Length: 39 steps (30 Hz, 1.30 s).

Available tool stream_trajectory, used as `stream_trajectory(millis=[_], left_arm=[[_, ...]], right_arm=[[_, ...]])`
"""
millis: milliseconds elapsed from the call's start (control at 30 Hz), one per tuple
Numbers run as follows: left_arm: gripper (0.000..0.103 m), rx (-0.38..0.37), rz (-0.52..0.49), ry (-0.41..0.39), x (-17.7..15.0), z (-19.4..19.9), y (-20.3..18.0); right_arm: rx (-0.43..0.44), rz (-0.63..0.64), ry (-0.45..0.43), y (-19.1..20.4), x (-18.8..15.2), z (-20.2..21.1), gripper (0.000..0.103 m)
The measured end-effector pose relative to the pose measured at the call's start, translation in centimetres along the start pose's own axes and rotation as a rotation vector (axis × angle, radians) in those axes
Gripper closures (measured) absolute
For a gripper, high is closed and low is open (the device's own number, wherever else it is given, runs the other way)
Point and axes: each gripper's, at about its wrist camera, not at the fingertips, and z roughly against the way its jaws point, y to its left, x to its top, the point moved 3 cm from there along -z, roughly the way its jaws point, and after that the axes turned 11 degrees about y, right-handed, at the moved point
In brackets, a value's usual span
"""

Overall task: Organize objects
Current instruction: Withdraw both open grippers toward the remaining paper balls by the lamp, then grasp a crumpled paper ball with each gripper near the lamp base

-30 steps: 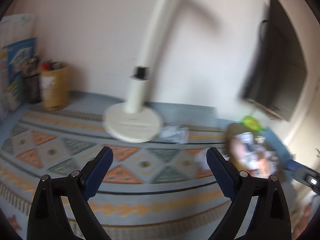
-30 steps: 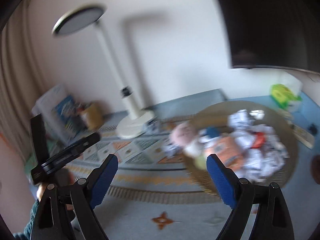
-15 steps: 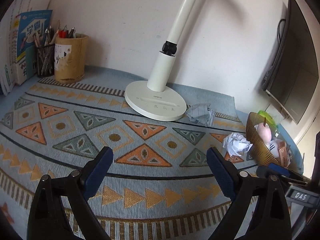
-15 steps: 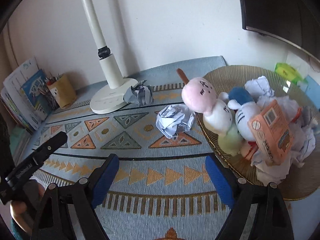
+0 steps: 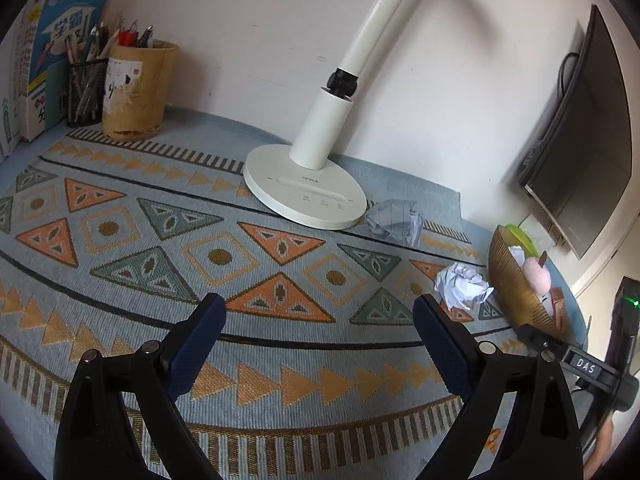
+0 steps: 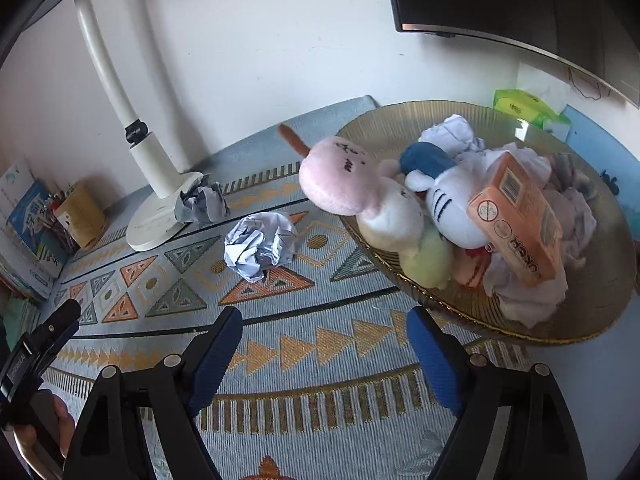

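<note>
A white crumpled paper ball (image 6: 260, 245) (image 5: 464, 285) lies on the patterned mat just left of a golden woven basket (image 6: 560, 332) (image 5: 516, 292). A grey crumpled paper (image 6: 202, 203) (image 5: 394, 222) rests against the lamp base. The basket holds a pink plush (image 6: 340, 182), a white and blue plush (image 6: 444, 204), an orange box (image 6: 516, 220) and several crumpled papers. My right gripper (image 6: 324, 330) hovers over the mat in front of the white ball, its jaws closing with nothing between them. My left gripper (image 5: 318, 314) stands open and empty over the mat's middle.
A white desk lamp (image 5: 308, 196) stands at the back by the wall. A bamboo pen holder (image 5: 138, 88), a mesh pen cup (image 5: 84, 92) and books (image 5: 52, 60) fill the back left corner. A dark monitor (image 5: 580, 152) hangs right, with a green tissue box (image 6: 528, 108) beneath it.
Both grippers sank and tilted down toward the mat. The right view swung from the wall onto the white paper ball and basket, and its jaws narrowed slightly.
</note>
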Motion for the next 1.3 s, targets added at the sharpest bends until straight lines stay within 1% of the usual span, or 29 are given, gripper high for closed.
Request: stream_trajectory(millis=[33, 67, 100, 133, 167, 200, 233, 267, 300, 367, 467, 567, 600, 667, 700, 733, 767, 800, 833, 900, 933, 967, 1033, 1100, 1133, 1233, 1300], left_arm=[[0.009, 0.008, -0.022, 0.017, 0.1, -0.3, -0.4], [0.009, 0.01, -0.052, 0.059, 0.5, -1.0, -0.9], [0.01, 0.004, -0.074, 0.093, 0.8, -1.5, -1.4], [0.01, -0.023, -0.113, 0.128, 1.6, -2.0, -2.2], [0.01, -0.045, -0.144, 0.142, 2.2, -2.3, -2.8], [0.01, -0.071, -0.183, 0.152, 3.1, -2.6, -3.5], [0.01, -0.095, -0.227, 0.153, 4.0, -2.9, -4.2], [0.009, -0.11, -0.285, 0.139, 5.1, -3.5, -4.9], [0.008, -0.103, -0.334, 0.124, 5.8, -4.1, -5.3], [0.009, -0.051, -0.402, 0.136, 7.2, -6.1, -5.8], [0.009, -0.051, -0.493, 0.142, 8.2, -8.4, -7.2], [0.01, -0.005, -0.593, 0.113, 9.0, -10.8, -8.7], [0.011, -0.002, -0.612, 0.115, 9.2, -11.5, -9.1], [0.016, -0.011, -0.636, 0.138, 9.3, -13.0, -9.5], [0.022, -0.018, -0.648, 0.147, 9.3, -13.6, -9.7], [0.034, -0.013, -0.664, 0.159, 9.2, -14.2, -9.8], [0.044, -0.006, -0.676, 0.185, 9.0, -14.8, -10.0], [0.055, -0.015, -0.674, 0.205, 9.0, -15.1, -9.9], [0.055, -0.025, -0.665, 0.199, 9.1, -15.0, -10.0], [0.061, -0.063, -0.649, 0.164, 9.1, -14.0, -10.1], [0.063, -0.066, -0.648, 0.161, 9.1, -13.7, -10.2], [0.064, -0.06, -0.649, 0.162, 8.7, -13.5, -10.3], [0.064, -0.043, -0.655, 0.171, 7.9, -12.8, -10.6], [0.064, -0.021, -0.658, 0.173, 6.6, -11.3, -10.7], [0.064, -0.012, -0.651, 0.168, 5.9, -9.9, -10.6], [0.064, -0.004, -0.575, 0.16, 3.8, -5.5, -9.7], [0.064, 0.009, -0.514, 0.145, 2.1, -2.6, -8.7]], right_arm=[[-0.006, -0.001, 0.005, 0.2, -0.1, 0.1, 0.02], [-0.013, -0.013, 0.02, 0.5, -0.2, 0.2, 0.02], [-0.002, -0.038, 0.034, 0.9, -0.2, 0.3, 0.02], [0.023, -0.08, 0.05, 1.3, -0.2, 0.3, 0.02], [0.059, -0.126, 0.065, 1.8, -0.2, 0.2, 0.02], [0.096, -0.142, 0.076, 2.5, -0.1, -0.1, 0.02], [0.112, -0.164, 0.088, 3.4, 0.2, -0.6, 0.02], [0.109, -0.172, 0.088, 4.1, 0.4, -1.0, 0.02], [0.092, -0.179, 0.077, 4.8, 1.0, -1.5, 0.02], [0.05, -0.192, 0.035, 5.3, 2.1, -2.3, 0.02], [0.04, -0.218, 0.003, 5.4, 3.6, -4.0, 0.02], [0.017, -0.23, -0.01, 5.4, 4.6, -5.4, 0.021], [0.009, -0.224, -0.021, 5.4, 4.9, -5.8, 0.021], [-0.013, -0.202, -0.042, 5.6, 5.3, -6.2, 0.021], [-0.024, -0.191, -0.049, 5.8, 5.5, -6.6, 0.021], [-0.026, -0.184, -0.047, 5.8, 5.5, -7.1, 0.024], [-0.03, -0.18, -0.034, 5.8, 5.5, -7.6, 0.029], [-0.027, -0.175, 0.003, 5.9, 5.5, -8.3, 0.042], [-0.001, -0.172, 0.027, 5.8, 5.6, -8.6, 0.045], [-0.01, -0.163, 0.001, 5.8, 5.9, -8.2, 0.048], [0.005, -0.159, 0.003, 5.7, 5.8, -8.2, 0.049], [0.026, -0.157, 0.009, 5.6, 5.8, -8.2, 0.049], [0.044, -0.167, 0.001, 5.3, 5.6, -7.7, 0.054], [0.053, -0.153, 0.004, 5.3, 5.0, -7.0, 0.054], [0.04, -0.176, 0.019, 5.3, 4.5, -6.5, 0.054], [0.117, -0.151, 0.035, 5.6, 2.3, -4.3, 0.054], [0.168, -0.109, 0.03, 6.0, 0.3, -2.0, 0.054]])
